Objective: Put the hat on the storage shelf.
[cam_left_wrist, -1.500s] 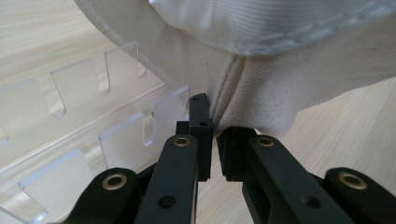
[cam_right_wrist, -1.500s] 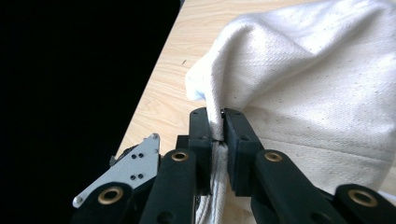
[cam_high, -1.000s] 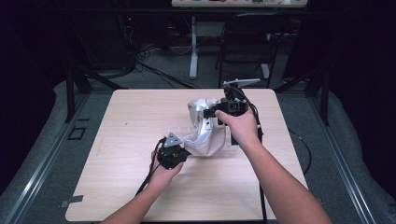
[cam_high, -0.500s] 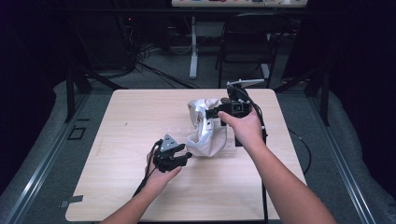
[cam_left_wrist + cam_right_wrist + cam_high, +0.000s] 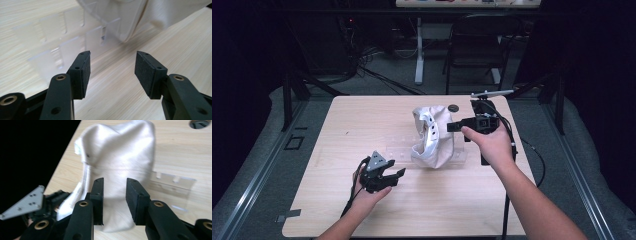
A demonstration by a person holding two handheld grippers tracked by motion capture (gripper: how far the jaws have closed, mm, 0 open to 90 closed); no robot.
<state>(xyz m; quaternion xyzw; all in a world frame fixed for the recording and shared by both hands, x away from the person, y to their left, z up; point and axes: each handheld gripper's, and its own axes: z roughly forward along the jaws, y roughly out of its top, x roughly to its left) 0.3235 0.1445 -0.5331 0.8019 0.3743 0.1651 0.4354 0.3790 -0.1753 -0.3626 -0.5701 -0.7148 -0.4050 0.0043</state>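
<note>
A white cloth [image 5: 434, 135] with a row of small holes along one edge lies bunched over a clear acrylic rack [image 5: 394, 144] at the middle of the wooden table [image 5: 357, 115]. My right gripper [image 5: 450, 127] is open just right of the cloth. In the right gripper view its jaws [image 5: 114, 181] stand apart with the cloth [image 5: 120, 157] behind them and the rack [image 5: 175, 182] at the right. My left gripper [image 5: 397, 168] is open, near the front left and apart from the cloth. In the left gripper view, bare wood lies between the pads [image 5: 112, 60], with the rack [image 5: 62, 37] and cloth [image 5: 162, 12] beyond.
A dark round hole [image 5: 453, 107] sits in the table behind the cloth. A black chair [image 5: 477, 45] and desk legs stand beyond the far edge. Cables trail from both grippers off the table's front and right sides.
My left gripper has drawn back toward the front left, away from the cloth. My right gripper has shifted a little to the right, off the cloth's edge.
</note>
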